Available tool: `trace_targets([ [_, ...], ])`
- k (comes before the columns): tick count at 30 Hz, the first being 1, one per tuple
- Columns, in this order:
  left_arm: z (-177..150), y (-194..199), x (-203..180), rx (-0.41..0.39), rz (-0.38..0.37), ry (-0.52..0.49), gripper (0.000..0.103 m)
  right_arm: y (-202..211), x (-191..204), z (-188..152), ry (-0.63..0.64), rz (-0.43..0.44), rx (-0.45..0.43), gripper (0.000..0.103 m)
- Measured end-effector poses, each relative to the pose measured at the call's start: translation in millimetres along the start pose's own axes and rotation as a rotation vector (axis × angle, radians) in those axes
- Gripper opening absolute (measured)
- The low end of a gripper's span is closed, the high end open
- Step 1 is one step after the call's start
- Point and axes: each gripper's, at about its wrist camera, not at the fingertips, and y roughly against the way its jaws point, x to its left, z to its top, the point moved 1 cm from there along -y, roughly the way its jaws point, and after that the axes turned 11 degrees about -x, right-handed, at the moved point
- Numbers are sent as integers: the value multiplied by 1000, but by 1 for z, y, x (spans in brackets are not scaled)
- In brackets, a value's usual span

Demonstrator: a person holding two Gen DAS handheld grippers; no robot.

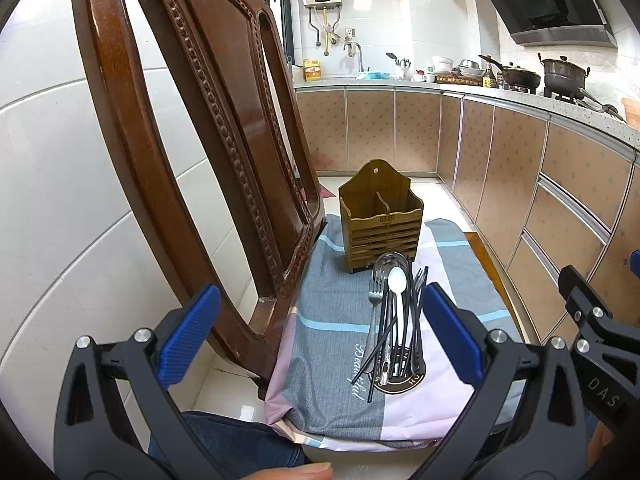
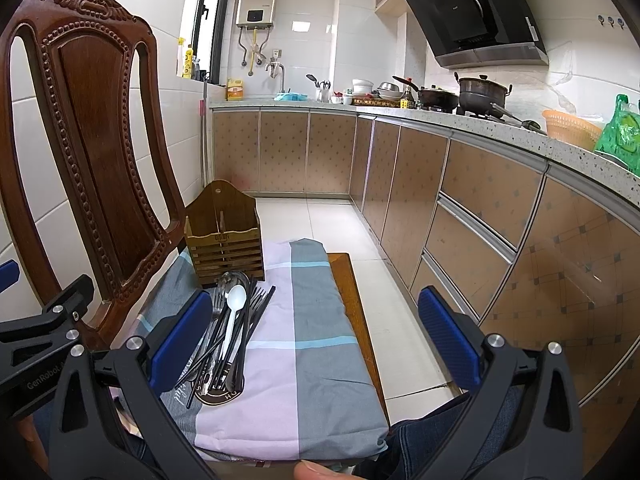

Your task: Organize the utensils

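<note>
Tiled kitchen, cabinets (image 2: pixel 472 200) along the right, worktop crowded with pots (image 2: pixel 482 90) and bowls too small to sort out. Up close, carved wooden chair (image 1: pixel 192 128), seat draped in a plaid cloth (image 1: pixel 320 320) of grey, lilac and pale blue.

Hard to make out: pile of utensils (image 1: pixel 394 320) lying on the cloth, handles resting over a dark round coaster (image 1: pixel 400 380) with lettering mostly covered. Black chopsticks (image 1: pixel 380 344), a steel fork (image 1: pixel 374 292), a white plastic spoon (image 1: pixel 398 284) and a steel ladle bowl (image 1: pixel 390 262) overlapping so that exact counts cannot be told. In the right wrist view, near end of the pile hidden behind a blue pad.

Just beyond the pile, standing upright on the cloth: wooden utensil holder (image 1: pixel 380 220), slatted front, divider inside, compartments apparently empty though their depths stay out of sight.

Left gripper (image 1: pixel 320 336) spread wide, released, nothing between the fingers, hovering short of the pile. Right gripper (image 2: pixel 316 336) likewise wide apart and empty, over the cloth to the right of the utensils. Denim-clad legs and a thumb tip cut off at the bottom edge.
</note>
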Motion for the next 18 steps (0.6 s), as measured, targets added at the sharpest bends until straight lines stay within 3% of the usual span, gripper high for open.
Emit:
trace_targets([
  [18,0,0,3,1,0,-5,99,1,0,2,3,0,1,100],
])
